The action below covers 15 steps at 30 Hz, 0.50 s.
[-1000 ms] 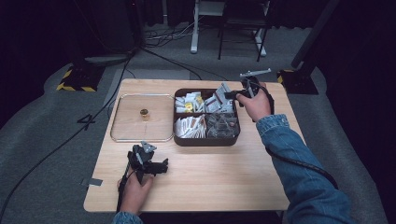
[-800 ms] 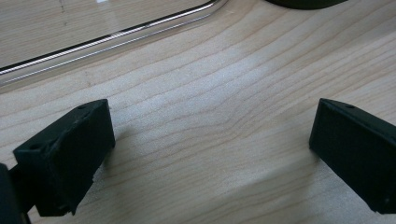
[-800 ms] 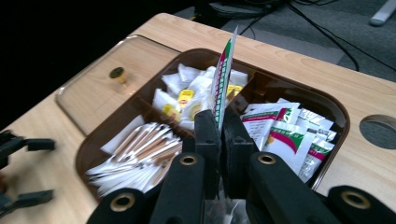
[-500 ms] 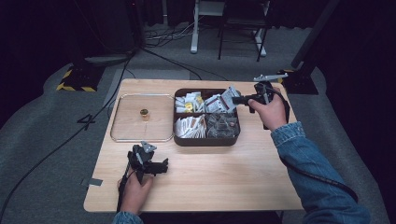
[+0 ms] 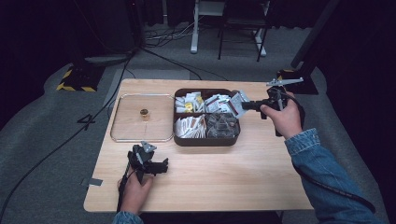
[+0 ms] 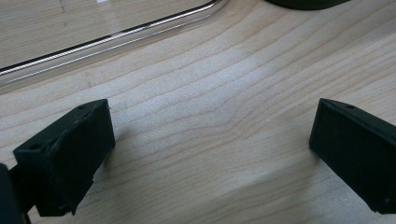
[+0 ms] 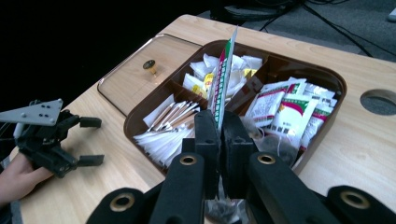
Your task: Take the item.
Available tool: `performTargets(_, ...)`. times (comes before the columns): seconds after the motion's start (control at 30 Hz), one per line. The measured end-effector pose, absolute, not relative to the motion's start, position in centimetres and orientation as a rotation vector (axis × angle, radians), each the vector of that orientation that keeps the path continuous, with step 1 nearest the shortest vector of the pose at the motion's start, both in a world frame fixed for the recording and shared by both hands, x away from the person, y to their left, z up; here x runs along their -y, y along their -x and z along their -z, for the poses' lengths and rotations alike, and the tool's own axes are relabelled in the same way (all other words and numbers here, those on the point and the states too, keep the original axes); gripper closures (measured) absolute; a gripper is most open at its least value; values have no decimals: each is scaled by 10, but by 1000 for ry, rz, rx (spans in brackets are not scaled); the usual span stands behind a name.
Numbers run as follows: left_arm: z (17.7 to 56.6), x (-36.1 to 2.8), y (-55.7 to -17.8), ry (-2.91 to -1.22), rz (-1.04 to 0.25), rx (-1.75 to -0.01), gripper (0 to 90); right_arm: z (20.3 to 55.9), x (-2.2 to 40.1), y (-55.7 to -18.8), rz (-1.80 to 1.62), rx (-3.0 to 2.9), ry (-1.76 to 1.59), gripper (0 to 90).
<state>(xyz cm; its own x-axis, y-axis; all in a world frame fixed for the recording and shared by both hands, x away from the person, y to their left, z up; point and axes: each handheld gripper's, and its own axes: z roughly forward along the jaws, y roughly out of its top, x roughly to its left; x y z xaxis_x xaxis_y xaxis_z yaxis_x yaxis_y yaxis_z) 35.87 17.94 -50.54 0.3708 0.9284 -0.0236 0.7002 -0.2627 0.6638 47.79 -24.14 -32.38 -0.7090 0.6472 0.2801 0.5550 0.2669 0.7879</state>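
The high view looks forward and down from the person's side, taking in the whole bench. The left gripper view sits very close over the wood, facing the clear tray's rim at 12 o'clock. The right gripper view looks across the brown box toward 10 o'clock, sharing box, tray and left tongs with the high view.

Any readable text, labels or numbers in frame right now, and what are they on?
"4": a dark mark on the grey floor, left of the table.
Packet held in the right tool: green and red print, seen edge-on, unreadable.
Packets in the brown box: print too small and blurred to read.
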Motion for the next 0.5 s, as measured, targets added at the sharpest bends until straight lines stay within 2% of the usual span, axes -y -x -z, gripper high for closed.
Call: performTargets(0.5, 506, -179, -358, -2038, -505, -1414, 4, 333, 281, -448, -1398, -2427, -1174, 875)
